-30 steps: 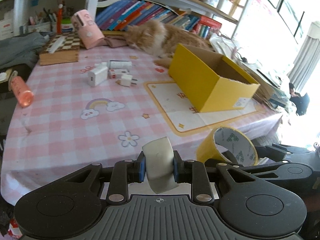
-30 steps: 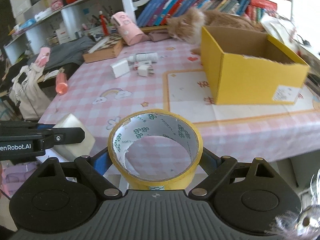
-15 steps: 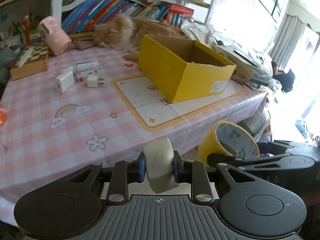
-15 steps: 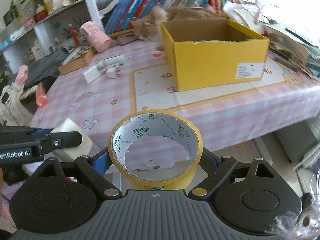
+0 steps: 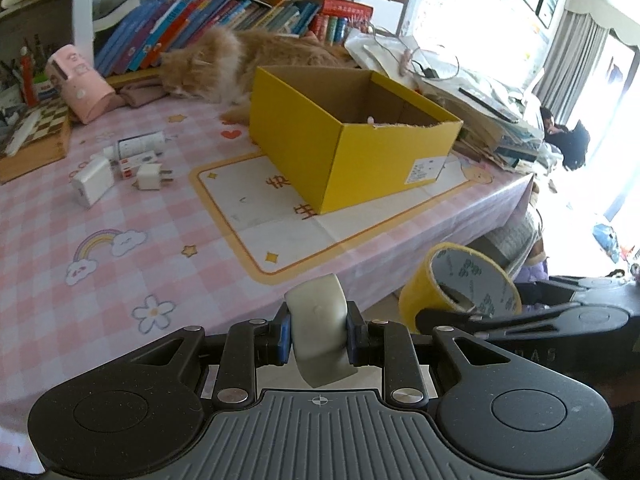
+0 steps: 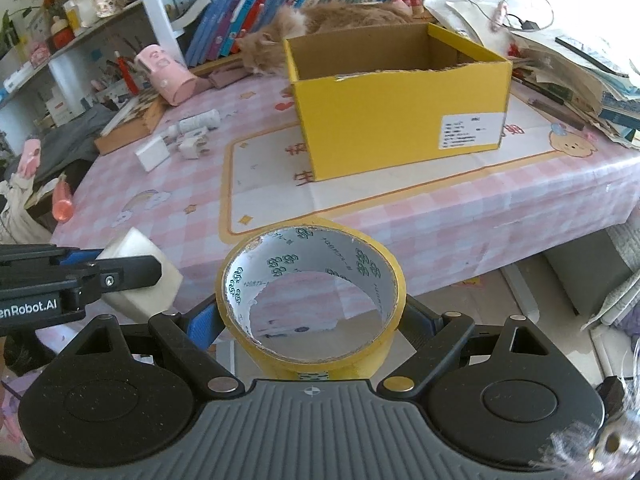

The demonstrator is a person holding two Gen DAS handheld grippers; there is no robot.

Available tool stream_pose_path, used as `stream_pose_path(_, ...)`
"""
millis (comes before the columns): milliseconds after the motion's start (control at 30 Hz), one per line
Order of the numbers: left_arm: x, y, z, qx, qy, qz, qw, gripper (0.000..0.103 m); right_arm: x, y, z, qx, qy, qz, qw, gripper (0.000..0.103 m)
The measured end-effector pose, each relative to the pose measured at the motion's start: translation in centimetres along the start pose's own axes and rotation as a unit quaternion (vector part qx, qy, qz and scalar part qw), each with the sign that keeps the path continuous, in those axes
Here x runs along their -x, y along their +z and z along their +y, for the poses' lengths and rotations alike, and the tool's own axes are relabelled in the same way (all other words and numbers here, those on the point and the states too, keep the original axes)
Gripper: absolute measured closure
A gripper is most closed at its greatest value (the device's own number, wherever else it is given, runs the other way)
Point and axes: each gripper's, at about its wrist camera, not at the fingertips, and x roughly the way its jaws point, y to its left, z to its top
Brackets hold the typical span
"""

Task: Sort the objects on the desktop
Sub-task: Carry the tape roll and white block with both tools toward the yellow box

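The roll of yellow tape [image 6: 310,296] sits clamped across its outer rim by the right gripper [image 6: 310,320], jaws spread wide to span the ring, its hollow core facing up and forward. Gripping across the full width like this probably keeps the ring from rolling out while it is carried. Just to its left, the left gripper [image 5: 318,338] pinches a small white rounded block [image 5: 318,332], possibly an eraser or a charger, with the jaws pressed close together on its narrow sides. Both loads hang off the near edge of the table [image 5: 120,272], over the floor, not yet above any surface.

The open yellow cardboard box [image 6: 396,120] stands toward the far right of the pink checked tablecloth on a bordered mat, and looks like the likely sorting bin. Its inside is mostly hidden; in the left wrist view only a small pale thing shows above its near wall.

Left of the box lie white chargers [image 5: 92,180] and a small bottle [image 5: 140,144]. An orange cat [image 5: 224,64] lies behind the box, against the books
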Motion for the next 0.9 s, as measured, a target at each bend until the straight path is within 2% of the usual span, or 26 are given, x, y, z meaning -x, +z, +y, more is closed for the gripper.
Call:
stream_pose_path(500, -4.5, 4.0, -5.3, -0.029, -0.023, 0.003, 0.9993, 0.079, -0.1, 2.9, -7.2, -0.036, -0.022, -0.009, 0.999, 0.015)
stream_pose_path(700, -5.7, 5.8, -7.3, -0.017, -0.031, -0.012, 0.9993, 0.079, 0.2, 4.4, -10.4, -0.039, -0.033, -0.026, 0.998, 0.015)
stream_pose_path(900, -6.1, 8.1, -9.4, -0.007, -0.035, -0.049, 0.9982, 0.079, 0.8, 6.5, -12.8, -0.020, -0.031, -0.050, 0.998, 0.015)
